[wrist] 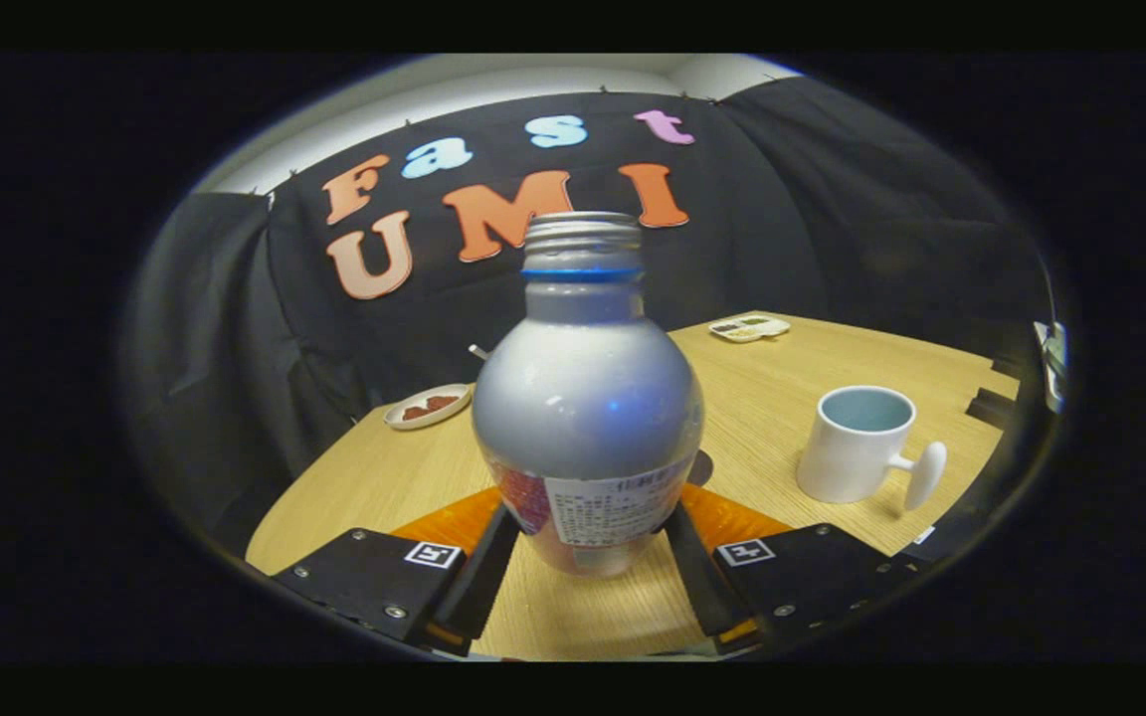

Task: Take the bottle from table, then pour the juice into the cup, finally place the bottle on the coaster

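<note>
A silver bottle with an open threaded neck and a blue ring stands upright between my fingers. Its label faces me. My gripper is shut on the bottle's lower part, one finger pressing on its left side and the other on its right. The bottle's base sits at or just above the wooden table; I cannot tell which. A white cup with a pale blue inside and a knob handle stands beyond the fingers to the right, upright. A small grey round thing peeks out behind the bottle's right side.
A small dish with brown pieces sits at the table's far left edge. Another flat tray lies at the far edge, behind the cup. Black cloth walls close in behind the table.
</note>
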Available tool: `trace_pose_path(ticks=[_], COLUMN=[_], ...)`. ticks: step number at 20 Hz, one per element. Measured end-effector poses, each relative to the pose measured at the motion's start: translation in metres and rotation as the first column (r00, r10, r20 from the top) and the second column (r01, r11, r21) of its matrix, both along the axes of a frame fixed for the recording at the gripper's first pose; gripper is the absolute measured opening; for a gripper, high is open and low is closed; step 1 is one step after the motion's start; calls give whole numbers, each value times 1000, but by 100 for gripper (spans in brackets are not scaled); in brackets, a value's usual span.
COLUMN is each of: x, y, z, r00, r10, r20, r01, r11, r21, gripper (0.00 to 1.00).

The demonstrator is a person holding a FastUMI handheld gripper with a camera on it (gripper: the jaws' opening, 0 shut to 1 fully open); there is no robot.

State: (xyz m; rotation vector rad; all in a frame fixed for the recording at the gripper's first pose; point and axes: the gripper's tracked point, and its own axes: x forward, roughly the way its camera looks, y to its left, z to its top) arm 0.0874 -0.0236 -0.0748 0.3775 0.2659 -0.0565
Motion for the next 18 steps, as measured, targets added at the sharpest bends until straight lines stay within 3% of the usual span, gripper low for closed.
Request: trace_pose_path(ticks=[8, 18], x=[11, 24], y=[-27, -36], z=[1, 3], r00=[996, 988], r10=[-82, -132], r20=[-31, -85], r01=[88, 157], r11=[959, 817], r21=[268, 555], gripper=[78, 77])
